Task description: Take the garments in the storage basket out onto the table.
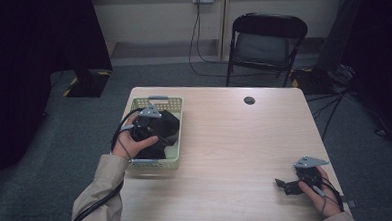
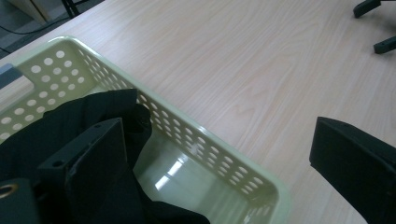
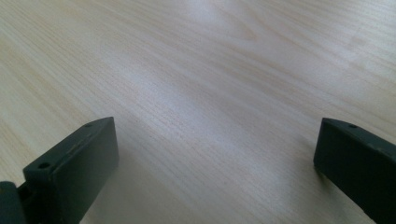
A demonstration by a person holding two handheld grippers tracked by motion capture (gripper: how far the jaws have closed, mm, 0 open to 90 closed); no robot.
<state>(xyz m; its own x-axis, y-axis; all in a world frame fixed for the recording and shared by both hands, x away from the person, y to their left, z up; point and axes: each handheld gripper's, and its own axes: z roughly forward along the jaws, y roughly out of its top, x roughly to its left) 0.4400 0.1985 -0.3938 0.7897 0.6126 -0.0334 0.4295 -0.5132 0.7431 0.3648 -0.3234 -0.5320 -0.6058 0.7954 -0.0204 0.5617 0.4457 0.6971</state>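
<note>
1. Pale green plastic makes up the basket, which has round holes in its walls and sits on the wooden table at about 9 o'clock from the table's middle.
2. A black cloth lies bunched up inside the basket and covers most of the floor in there.
3. In the left gripper view, the cloth fills the 9 o'clock side of the basket, and a shiny bare bit of basket floor shows beside it.
4. The left gripper is held by the person's left hand right over the basket.
5. Its jaws are spread wide apart. One jaw is down in the basket against the black cloth, and the other jaw hangs outside the basket wall, over the bare table.
6. So the near wall of the basket sits between the two jaws. The jaws are not pinching anything.
7. The right gripper is far from the basket, near the table's 4 o'clock corner, held by the right hand.
8. Its jaws point toward 9 o'clock and are spread wide too, with just bare wood between them.
9. A small dark round cap sits in the table at about 12 o'clock.
10. A black folding chair stands on the grey floor past the table's far edge, at 12 o'clock.
</note>
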